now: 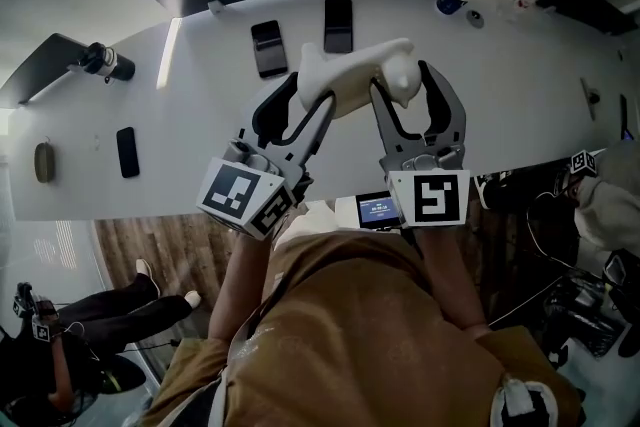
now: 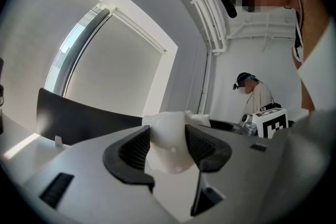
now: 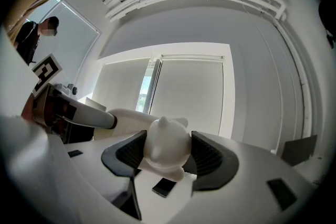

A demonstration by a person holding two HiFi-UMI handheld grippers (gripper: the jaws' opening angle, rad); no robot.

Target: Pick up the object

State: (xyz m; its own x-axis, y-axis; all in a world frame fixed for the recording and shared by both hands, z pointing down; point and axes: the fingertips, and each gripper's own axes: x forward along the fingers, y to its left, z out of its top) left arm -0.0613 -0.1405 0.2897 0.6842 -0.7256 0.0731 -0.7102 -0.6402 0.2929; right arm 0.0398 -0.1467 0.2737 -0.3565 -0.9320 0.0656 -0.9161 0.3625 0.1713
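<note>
Evidently the pick-up is a two-handed job: the white animal figure (image 1: 350,75) hangs between both tools, clear of the white table (image 1: 200,115), which I judge from the dark phone lying well below it in the right gripper view. The left gripper (image 1: 310,95) has its ribbed pads pressed on the narrower body end, jaws fairly wide because that part is bulky. The right gripper (image 1: 403,90) clamps the rounded, eared head in the same way. Holding each end likely keeps the long, smooth piece level and stops it swivelling. Two more phones (image 1: 268,47) lie on the table beyond.
</note>
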